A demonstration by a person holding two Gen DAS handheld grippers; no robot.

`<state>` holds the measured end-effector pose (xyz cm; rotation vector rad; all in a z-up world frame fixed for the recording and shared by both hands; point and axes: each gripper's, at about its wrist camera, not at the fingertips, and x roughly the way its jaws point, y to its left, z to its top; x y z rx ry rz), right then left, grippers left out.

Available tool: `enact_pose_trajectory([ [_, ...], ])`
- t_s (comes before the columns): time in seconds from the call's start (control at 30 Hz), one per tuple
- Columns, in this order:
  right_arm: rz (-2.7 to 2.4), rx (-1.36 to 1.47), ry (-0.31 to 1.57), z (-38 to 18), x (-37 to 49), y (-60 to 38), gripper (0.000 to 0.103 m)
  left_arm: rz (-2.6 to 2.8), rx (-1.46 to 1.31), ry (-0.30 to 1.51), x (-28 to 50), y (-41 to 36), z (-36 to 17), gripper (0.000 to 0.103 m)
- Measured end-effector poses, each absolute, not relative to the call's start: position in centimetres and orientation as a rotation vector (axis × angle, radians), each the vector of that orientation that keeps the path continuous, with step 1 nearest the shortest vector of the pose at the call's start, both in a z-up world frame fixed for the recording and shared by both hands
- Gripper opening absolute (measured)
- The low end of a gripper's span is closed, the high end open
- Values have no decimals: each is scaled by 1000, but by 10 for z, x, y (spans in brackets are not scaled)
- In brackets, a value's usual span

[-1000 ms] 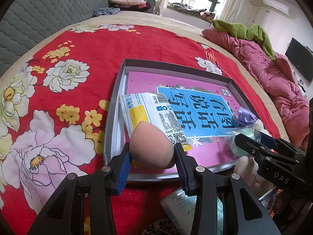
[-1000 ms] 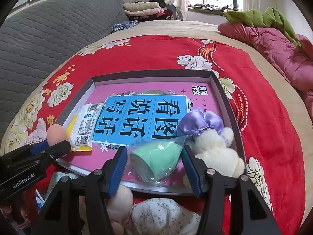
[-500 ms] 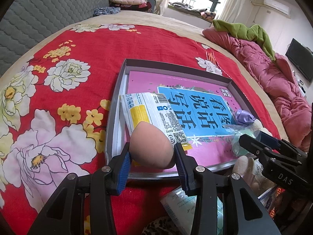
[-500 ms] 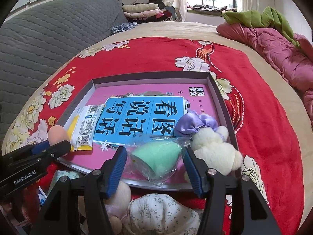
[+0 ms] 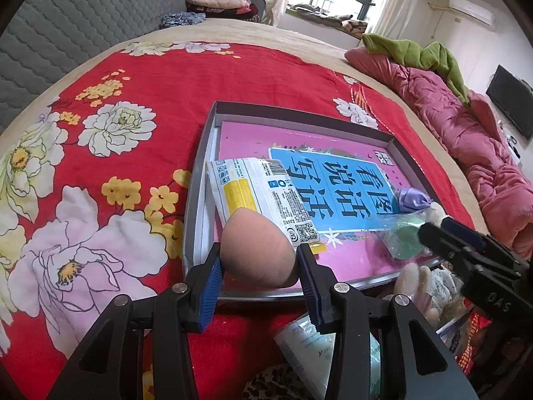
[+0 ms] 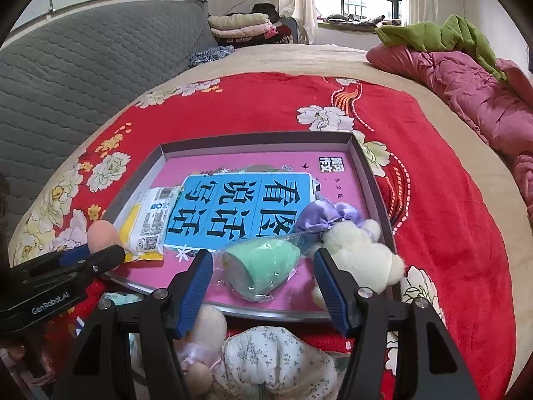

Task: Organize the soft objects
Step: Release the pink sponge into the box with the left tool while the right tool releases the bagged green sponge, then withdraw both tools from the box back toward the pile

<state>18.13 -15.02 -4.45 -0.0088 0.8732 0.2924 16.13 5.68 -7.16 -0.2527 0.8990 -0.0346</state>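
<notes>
Left hand-held gripper [image 5: 258, 268]: closed on a peach sponge [image 5: 256, 250], held over the near left corner of the tray [image 5: 299, 113].
Right hand-held gripper [image 6: 263, 275]: jaws have just been opening; pads stand clear of the bagged green sponge [image 6: 263, 263], which lies in the tray by its near rim.
Risk, left: sponge is squeezed and rounded; it could spring sideways on release and land on the red blanket [image 5: 186, 76].
Risk, right: loose bag film may cling to a pad and drag out on withdrawal.
Edges: low rim lies just under both grippers.
Crowding: plush toy [image 6: 359, 253] touches the bag; packet [image 5: 263, 196] sits behind the peach sponge.
Open room: far half of the tray, over the book [image 6: 243, 206].
</notes>
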Motion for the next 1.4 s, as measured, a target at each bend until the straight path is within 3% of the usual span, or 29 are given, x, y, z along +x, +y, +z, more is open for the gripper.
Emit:
enact_pose_trajectory([
  [0.17, 313, 11, 821, -33, 172, -155, 62, -27, -252, 897, 160, 59, -69, 48],
  [0.23, 314, 5, 807, -28, 169, -157, 62, -21, -252, 891, 159, 60, -68, 59],
  [0.77, 302, 35, 771, -12, 153, -177, 63, -13, -234, 861, 144, 60, -57, 61],
  [1.4, 340, 66, 710, 5, 140, -187, 65, 54, -237, 772, 97, 73, -14, 74],
])
